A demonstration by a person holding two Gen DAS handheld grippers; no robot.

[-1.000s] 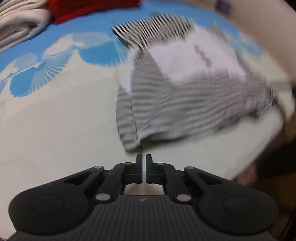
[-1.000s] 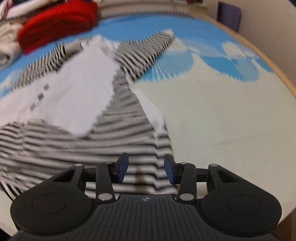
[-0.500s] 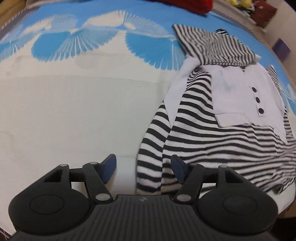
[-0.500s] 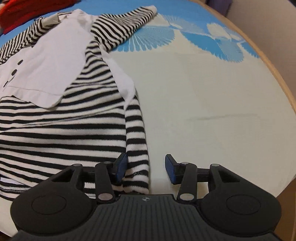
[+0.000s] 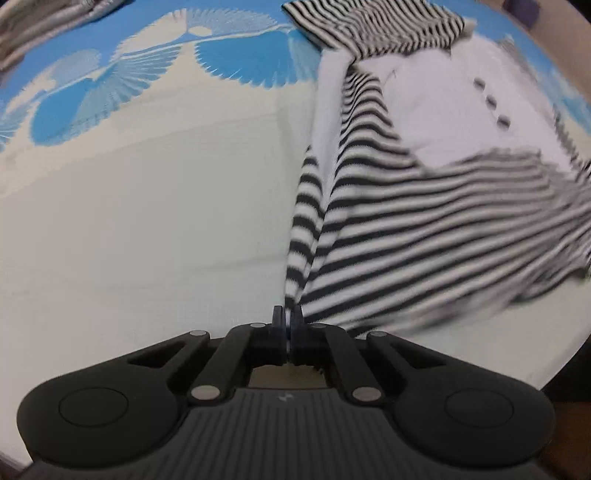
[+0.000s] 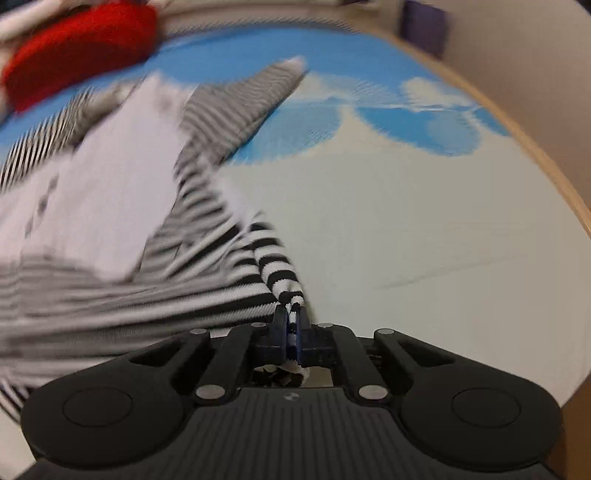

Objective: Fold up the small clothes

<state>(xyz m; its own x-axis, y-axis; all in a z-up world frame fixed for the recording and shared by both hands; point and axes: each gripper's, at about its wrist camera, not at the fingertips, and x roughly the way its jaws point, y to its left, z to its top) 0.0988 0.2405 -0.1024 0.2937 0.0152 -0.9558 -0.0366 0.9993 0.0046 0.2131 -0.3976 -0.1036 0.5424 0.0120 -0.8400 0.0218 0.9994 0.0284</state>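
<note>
A small black-and-white striped top (image 5: 424,221) with a white buttoned front panel lies on the bed. My left gripper (image 5: 287,317) is shut on the hem's left corner, which rises in a taut fold from the sheet. My right gripper (image 6: 291,317) is shut on the striped top (image 6: 207,229) at the hem's right corner, with cloth bunched between the pads. The sleeves spread out at the far end in both views. The image is motion blurred.
The bed sheet (image 5: 147,221) is cream with blue fan patterns. A red folded garment (image 6: 74,48) lies at the far left in the right wrist view. Folded pale cloth (image 5: 44,22) sits far left in the left wrist view. The bed's wooden edge (image 6: 546,155) runs along the right.
Both grippers were open half a second ago around the hem corners. Both have now shut on the hem and lifted it, pulling the cloth taut.
</note>
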